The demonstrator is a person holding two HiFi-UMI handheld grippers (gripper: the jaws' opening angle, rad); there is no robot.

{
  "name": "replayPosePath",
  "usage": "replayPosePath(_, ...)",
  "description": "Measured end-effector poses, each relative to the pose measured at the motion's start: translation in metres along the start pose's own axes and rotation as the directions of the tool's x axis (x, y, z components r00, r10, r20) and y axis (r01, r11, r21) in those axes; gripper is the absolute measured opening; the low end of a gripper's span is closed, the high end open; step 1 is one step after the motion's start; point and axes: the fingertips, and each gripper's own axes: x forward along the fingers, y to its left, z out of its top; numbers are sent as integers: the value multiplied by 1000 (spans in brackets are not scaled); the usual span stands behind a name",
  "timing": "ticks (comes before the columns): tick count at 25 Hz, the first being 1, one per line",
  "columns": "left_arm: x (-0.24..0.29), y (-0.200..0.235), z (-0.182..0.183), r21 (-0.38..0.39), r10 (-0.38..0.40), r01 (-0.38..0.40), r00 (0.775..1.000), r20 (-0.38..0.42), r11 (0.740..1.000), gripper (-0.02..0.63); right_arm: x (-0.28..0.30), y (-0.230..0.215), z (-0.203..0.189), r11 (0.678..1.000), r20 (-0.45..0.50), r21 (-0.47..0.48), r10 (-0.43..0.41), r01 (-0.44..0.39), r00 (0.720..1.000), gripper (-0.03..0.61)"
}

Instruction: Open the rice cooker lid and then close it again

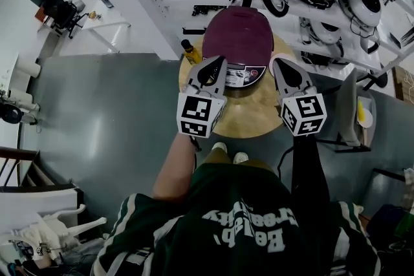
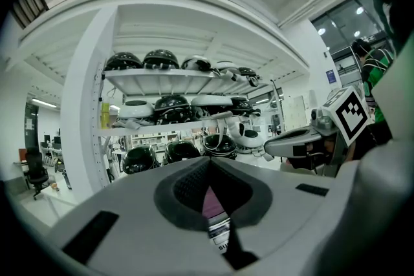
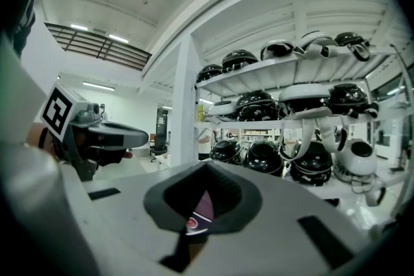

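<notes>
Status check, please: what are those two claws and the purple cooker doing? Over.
Left gripper shut, empty. Right gripper shut, empty. Rice cooker lid down, both grippers just before it. Small bottle at cooker's left, off the path.

Glossy maroon rice cooker lid (image 1: 237, 34), wooden table (image 1: 255, 121)

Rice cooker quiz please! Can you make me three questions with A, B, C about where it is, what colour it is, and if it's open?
1. Where is the cooker?
A. On the floor
B. On a round table
C. On a shelf

2. What colour is its lid?
A. Green
B. Yellow
C. Dark purple

3. How is the lid?
A. Shut
B. Wide open
C. Taken off

Answers:
1 B, the wooden tabletop shows all round the cooker.
2 C, the domed top looks dark purple in the head view.
3 A, the lid sits down flat on the body.
</notes>
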Motion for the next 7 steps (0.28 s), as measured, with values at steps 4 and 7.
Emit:
replayPosePath(4, -2, -1, -3, -7, -4, 4, 1000, -8, 1000, 0, 0, 3, -2, 1000, -3, 6, 6, -6, 1000, 3)
replayPosePath(7, -3, -2, -5, -4, -6, 6, 1000, -12, 1000, 0, 1, 6, -2, 1000, -1, 5, 9, -9, 1000, 3)
